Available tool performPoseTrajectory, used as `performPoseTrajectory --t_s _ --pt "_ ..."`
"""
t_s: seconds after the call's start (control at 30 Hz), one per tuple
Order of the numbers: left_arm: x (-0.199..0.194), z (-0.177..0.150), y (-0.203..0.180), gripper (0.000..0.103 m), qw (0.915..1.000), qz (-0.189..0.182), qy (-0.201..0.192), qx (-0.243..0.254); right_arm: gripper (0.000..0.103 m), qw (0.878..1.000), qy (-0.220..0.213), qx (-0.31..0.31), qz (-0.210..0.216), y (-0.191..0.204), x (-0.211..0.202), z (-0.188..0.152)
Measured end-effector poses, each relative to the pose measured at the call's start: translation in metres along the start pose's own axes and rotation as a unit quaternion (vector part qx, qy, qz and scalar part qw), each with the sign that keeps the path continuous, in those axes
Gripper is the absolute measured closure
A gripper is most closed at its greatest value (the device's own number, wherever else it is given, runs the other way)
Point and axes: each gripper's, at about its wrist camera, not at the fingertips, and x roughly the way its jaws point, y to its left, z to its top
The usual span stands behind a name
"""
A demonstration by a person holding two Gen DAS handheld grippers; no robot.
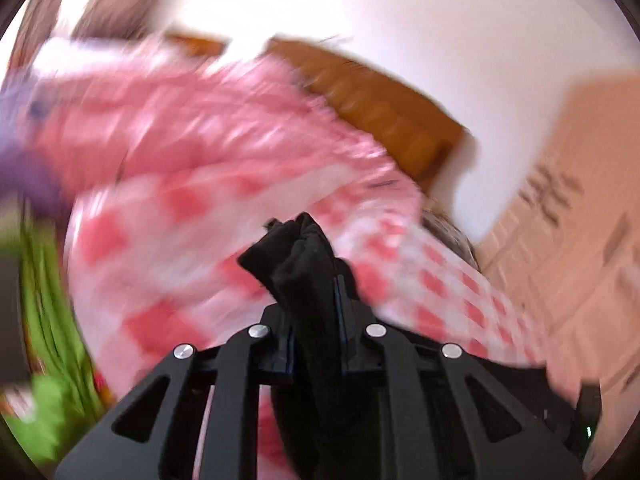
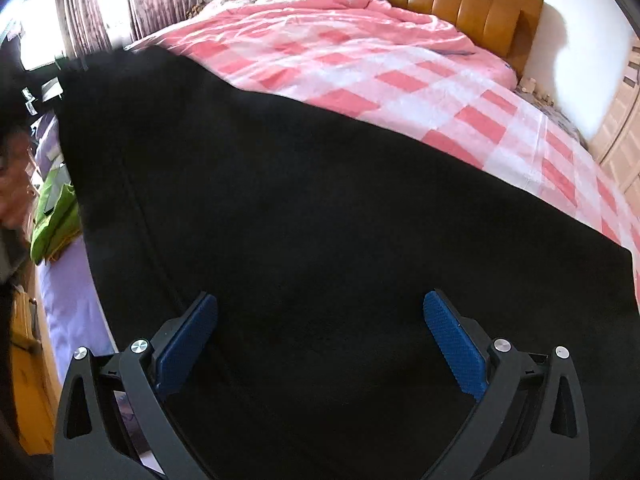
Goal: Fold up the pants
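The black pants [image 2: 320, 220] lie spread over the near part of the pink checked bed [image 2: 400, 80], filling most of the right wrist view. My right gripper [image 2: 320, 344] is open just above the pants, its blue pads [image 2: 454, 350] wide apart and empty. In the blurred left wrist view my left gripper [image 1: 314, 264] is shut on a bunched edge of the black pants [image 1: 296, 256], held up above the bed [image 1: 180, 208].
A wooden headboard [image 2: 452, 4] stands at the far end of the bed; it also shows in the left wrist view [image 1: 384, 108]. A green item [image 2: 52, 216] and a purple sheet [image 2: 72, 304] lie at the left. Curtains [image 2: 132, 4] hang at the back left. A pale cabinet [image 2: 620, 128] is at the right.
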Motion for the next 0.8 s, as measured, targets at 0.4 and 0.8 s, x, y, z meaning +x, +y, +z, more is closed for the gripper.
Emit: performPoseTrajectory --t_s 0.4,0.8 --pt "-0.035 -0.102 -0.268 0.089 0.9306 -0.159 0.004 0.330 0.005 0.951 -0.154 0.250 -0.097 -0.168 -0.145 -0.090" --pt "-0.029 -0.229 -0.314 0.026 0.8532 -0.262 0.086 0.443 0.005 0.908 -0.168 0.381 0.048 -0.221 -0.157 -0.171"
